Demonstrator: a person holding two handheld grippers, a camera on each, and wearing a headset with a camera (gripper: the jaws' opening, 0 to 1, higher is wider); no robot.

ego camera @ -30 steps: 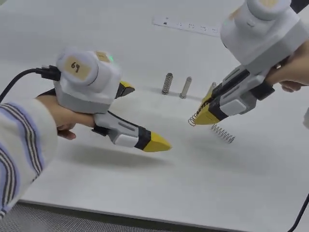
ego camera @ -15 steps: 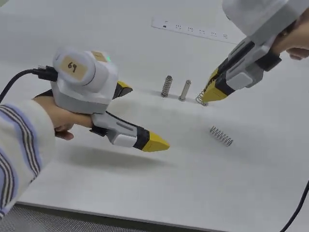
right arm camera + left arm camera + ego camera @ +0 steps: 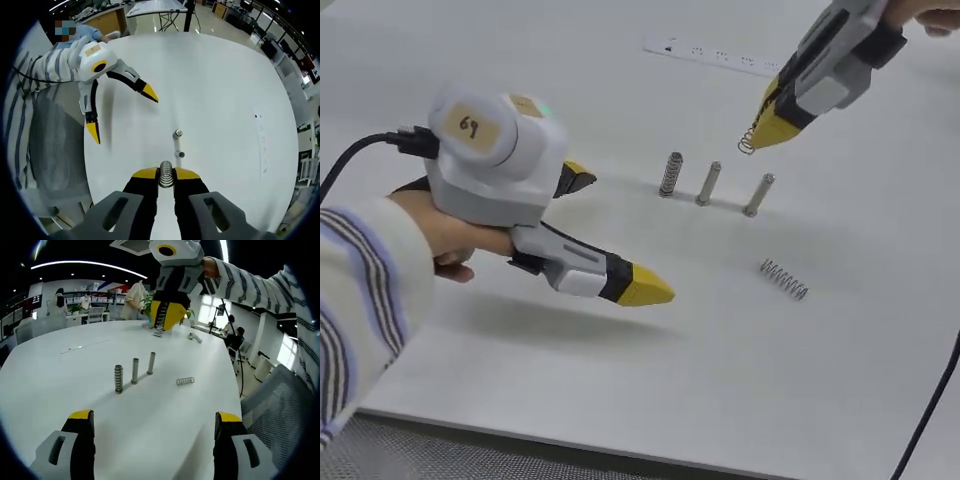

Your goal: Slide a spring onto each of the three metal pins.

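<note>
A spring (image 3: 749,142) is pinched in the right tongs (image 3: 767,133) above the pins (image 3: 708,184). The left tongs (image 3: 623,236) are held spread over the table (image 3: 620,400).

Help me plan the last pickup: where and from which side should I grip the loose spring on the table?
Grip the loose spring near one end, across its coils, coming down from above. It lies flat on its side on the table, clear of the pins, so its flanks are open; holding one end likely leaves the rest free to slide over a pin.
</note>
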